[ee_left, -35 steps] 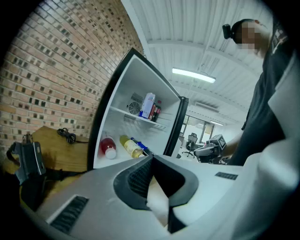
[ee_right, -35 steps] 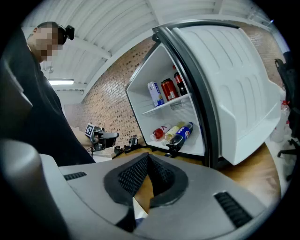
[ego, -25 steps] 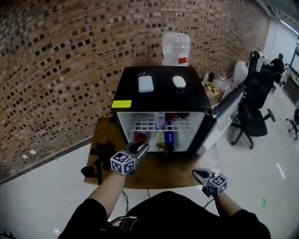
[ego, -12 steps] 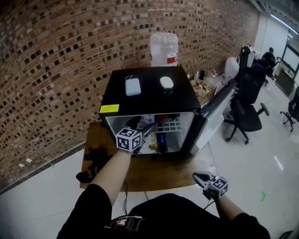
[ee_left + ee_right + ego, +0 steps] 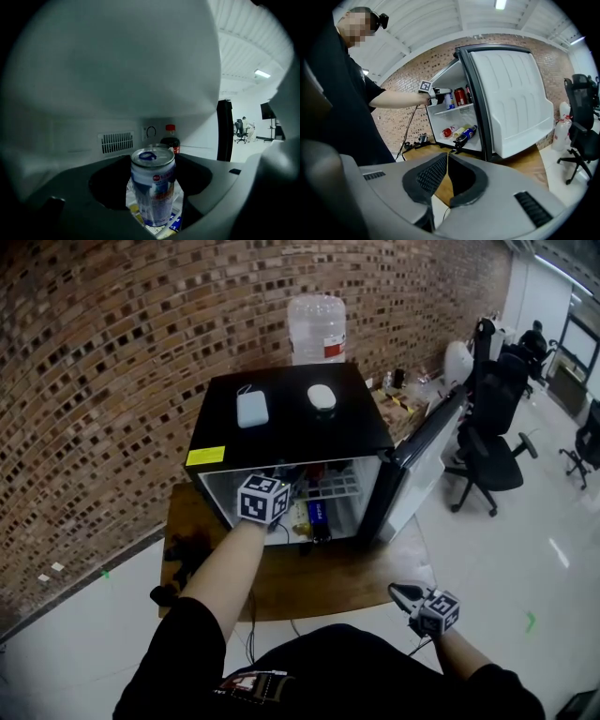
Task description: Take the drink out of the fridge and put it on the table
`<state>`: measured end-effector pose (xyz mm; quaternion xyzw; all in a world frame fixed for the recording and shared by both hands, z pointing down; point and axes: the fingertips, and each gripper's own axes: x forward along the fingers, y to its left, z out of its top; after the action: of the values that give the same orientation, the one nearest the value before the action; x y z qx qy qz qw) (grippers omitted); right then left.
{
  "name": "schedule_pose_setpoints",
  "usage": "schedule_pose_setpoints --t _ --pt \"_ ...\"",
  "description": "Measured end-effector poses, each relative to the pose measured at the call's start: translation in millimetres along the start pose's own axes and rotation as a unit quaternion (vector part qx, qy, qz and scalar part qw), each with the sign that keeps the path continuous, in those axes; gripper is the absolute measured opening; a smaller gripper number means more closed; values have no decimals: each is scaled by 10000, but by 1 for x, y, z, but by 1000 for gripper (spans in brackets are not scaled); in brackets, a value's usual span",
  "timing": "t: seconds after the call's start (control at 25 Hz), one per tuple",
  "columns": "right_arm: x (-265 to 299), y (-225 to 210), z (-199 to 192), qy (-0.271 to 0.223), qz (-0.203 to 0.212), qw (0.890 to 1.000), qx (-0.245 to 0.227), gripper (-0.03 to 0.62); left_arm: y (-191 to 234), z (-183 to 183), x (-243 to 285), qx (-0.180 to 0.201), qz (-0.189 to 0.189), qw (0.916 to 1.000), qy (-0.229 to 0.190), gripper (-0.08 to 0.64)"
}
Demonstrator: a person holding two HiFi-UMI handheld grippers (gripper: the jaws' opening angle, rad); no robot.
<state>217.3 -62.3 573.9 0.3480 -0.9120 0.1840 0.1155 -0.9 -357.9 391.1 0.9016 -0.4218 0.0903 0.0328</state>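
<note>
Our left gripper [image 5: 281, 491] is inside the fridge [image 5: 291, 418], at the upper shelf, with the door [image 5: 417, 460] swung wide to our right. The can [image 5: 153, 187] stands upright on that shelf, directly between the left gripper's jaws. Its long axis is vertical and crosses the line of the jaws squarely. The jaws are closing on it, but a dark gap shows on either side, so we judge the pads are not yet pressing. A cola bottle [image 5: 169, 138] stands just behind the can, near the back wall (close enough that pushing further in could knock it).

The relation that matters is already right. The can is dead ahead and centred, so the grip needs no reach or turn, only the squeeze. After that, we expect a straight pull back toward us and down to the table [image 5: 319, 577], which shows bare wood in front of the fridge.

Our right gripper [image 5: 398, 593] hangs low by our side, well apart from the fridge. Its jaws are together and hold nothing. The left is plainly the nearer one.
</note>
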Motion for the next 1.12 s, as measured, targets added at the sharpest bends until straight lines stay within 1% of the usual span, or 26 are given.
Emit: schedule_pose_setpoints --t 0.12,0.24,0.4,0.56,0.84,1.04,1.12 --pt "5 2 1 32 62 10000 63 23 0 9 -2 -23 -24 9999 -101 256" --pt "9 1 -1 53 104 9999 16 23 -1 9 0 63 -52 10000 -21 247" --pt "16 6 2 73 183 9998 -15 23 -1 9 -2 37 -110 9999 -48 249" --pt "20 8 4 73 234 9997 -1 23 -8 9 -11 8 -272 9996 -82 249" --pt "35 5 4 118 329 9994 -6 23 -30 4 -44 135 -611 9976 -303 249" --pt "52 11 6 208 480 9986 28 23 -43 -8 -74 180 -814 9958 -378 249" --pt "59 11 8 224 521 9984 34 23 -51 -18 -84 153 -898 9949 -427 249"
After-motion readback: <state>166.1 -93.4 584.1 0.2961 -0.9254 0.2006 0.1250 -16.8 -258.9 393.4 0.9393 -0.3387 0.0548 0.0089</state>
